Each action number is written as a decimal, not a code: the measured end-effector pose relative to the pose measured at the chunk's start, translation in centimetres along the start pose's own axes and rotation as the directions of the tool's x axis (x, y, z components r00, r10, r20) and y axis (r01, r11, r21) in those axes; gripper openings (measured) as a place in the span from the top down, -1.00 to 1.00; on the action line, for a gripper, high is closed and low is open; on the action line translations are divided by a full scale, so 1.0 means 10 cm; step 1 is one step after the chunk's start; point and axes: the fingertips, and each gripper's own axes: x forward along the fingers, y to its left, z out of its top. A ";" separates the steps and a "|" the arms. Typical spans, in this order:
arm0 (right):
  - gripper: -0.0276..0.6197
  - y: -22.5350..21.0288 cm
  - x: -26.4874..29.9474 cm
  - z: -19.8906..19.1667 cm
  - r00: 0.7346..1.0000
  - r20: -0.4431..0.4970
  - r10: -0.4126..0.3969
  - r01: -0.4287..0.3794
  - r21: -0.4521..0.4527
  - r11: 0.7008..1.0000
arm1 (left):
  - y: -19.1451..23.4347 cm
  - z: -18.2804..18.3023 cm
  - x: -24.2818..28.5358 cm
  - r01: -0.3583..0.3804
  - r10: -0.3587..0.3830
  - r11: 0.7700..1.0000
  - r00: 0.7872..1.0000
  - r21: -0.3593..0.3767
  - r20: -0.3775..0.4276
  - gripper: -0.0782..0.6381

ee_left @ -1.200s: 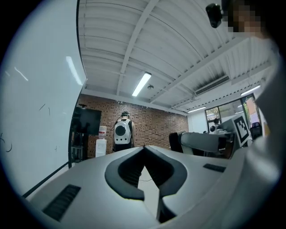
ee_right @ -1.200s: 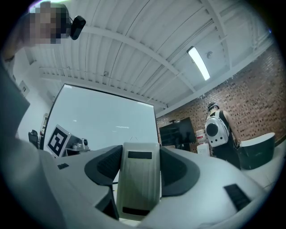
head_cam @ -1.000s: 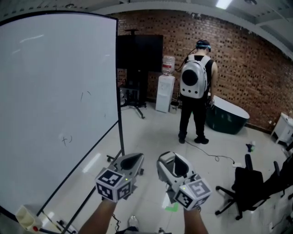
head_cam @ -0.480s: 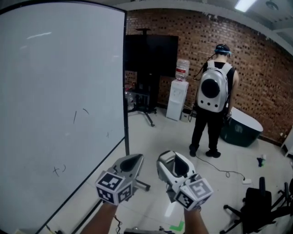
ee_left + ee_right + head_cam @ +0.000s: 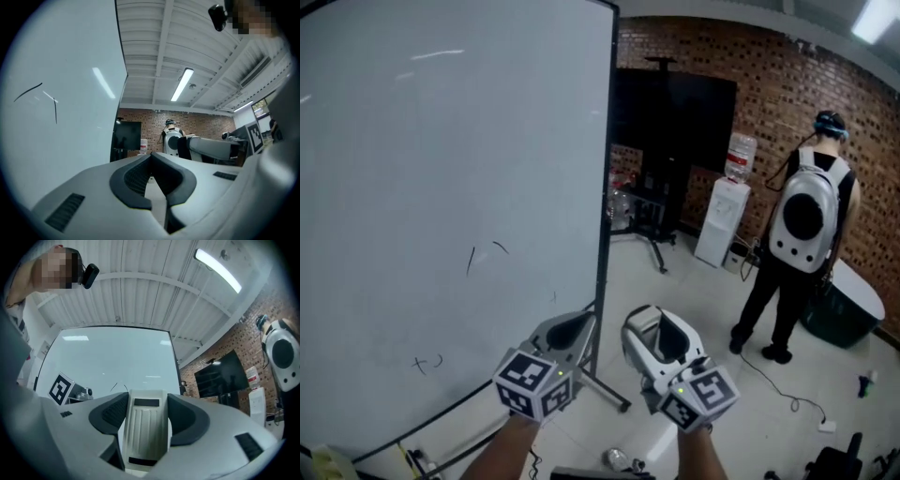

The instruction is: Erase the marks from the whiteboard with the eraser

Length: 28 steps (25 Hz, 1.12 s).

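The whiteboard (image 5: 441,169) fills the left of the head view. It bears thin black strokes (image 5: 483,253) at mid height, a small scribble (image 5: 427,361) lower left and a tiny tick (image 5: 553,296) near its right edge. My right gripper (image 5: 659,336) is shut on a white ribbed eraser (image 5: 146,427), held in the air right of the board's edge. My left gripper (image 5: 572,330) hangs beside it, shut and holding nothing. Neither touches the board. The strokes (image 5: 35,96) also show in the left gripper view.
The board's black stand leg (image 5: 605,384) runs across the floor under the grippers. A black screen on a wheeled stand (image 5: 670,122) and a water dispenser (image 5: 717,220) stand by the brick wall. A person with a white backpack (image 5: 802,244) stands at the right, back turned.
The view has swung left toward the whiteboard, which now fills more of the frame. The person and the screen have slid right. Both grippers keep their place and grip.
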 end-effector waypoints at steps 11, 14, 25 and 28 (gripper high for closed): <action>0.09 0.24 0.98 -0.05 0.875 0.033 0.484 -0.485 0.076 0.871 | 0.77 0.28 -0.42 -0.505 0.503 0.862 0.863 0.037 0.046 0.80; 0.09 0.39 1.10 -0.04 0.831 0.043 0.555 -0.556 0.084 0.827 | 0.87 0.36 -0.57 -0.575 0.573 0.817 0.818 0.050 0.054 0.80; 0.09 1.08 1.40 -0.03 0.699 0.064 0.713 -0.715 0.105 0.691 | 1.07 0.51 -1.27 -0.726 0.723 0.683 0.687 0.082 0.071 0.80; 0.09 1.20 1.42 -0.03 0.681 0.048 0.731 -0.731 0.095 0.675 | 1.11 0.52 -1.37 -0.739 0.735 0.669 0.674 0.082 0.076 0.80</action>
